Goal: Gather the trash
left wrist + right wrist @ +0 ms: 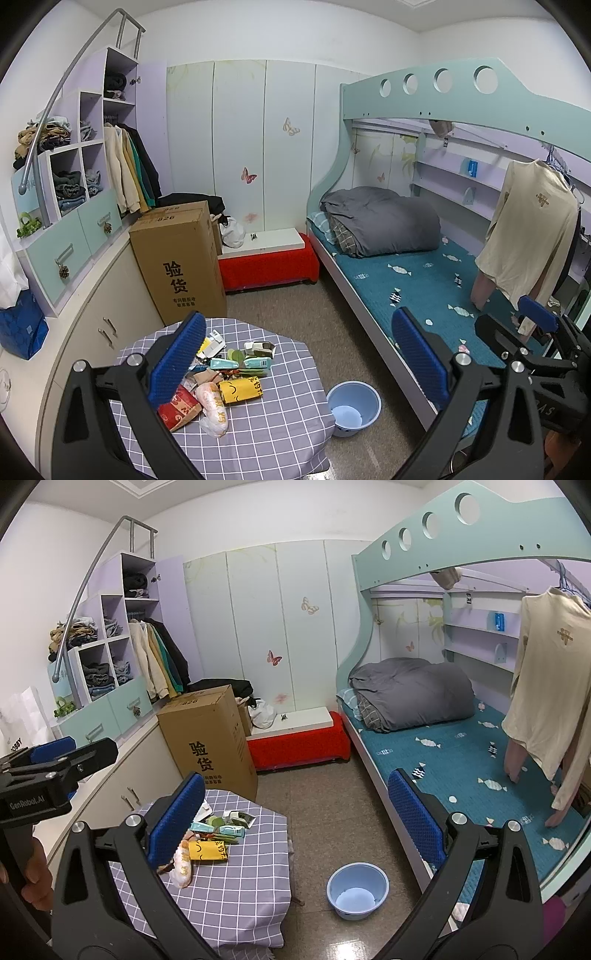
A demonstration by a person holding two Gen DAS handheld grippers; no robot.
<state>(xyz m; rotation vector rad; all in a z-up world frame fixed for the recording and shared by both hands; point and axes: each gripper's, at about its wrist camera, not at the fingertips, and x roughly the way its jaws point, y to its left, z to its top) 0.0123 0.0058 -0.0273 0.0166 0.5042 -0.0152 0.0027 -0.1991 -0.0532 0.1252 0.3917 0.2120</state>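
A pile of trash (221,373) lies on a low table with a grey checked cloth (266,435): a yellow packet (240,391), a red wrapper (179,406), an orange-white bag (212,406), teal packets and small boxes. The pile also shows in the right wrist view (210,834). A light blue basin (354,406) stands on the floor right of the table; it also shows in the right wrist view (357,888). My left gripper (295,365) is open and empty, high above the table. My right gripper (295,823) is open and empty, above the floor.
A tall cardboard box (181,258) stands behind the table. A red bench (269,266) sits by the far wall. A bunk bed (424,280) with a grey duvet fills the right side. Cabinets and shelves (74,221) run along the left.
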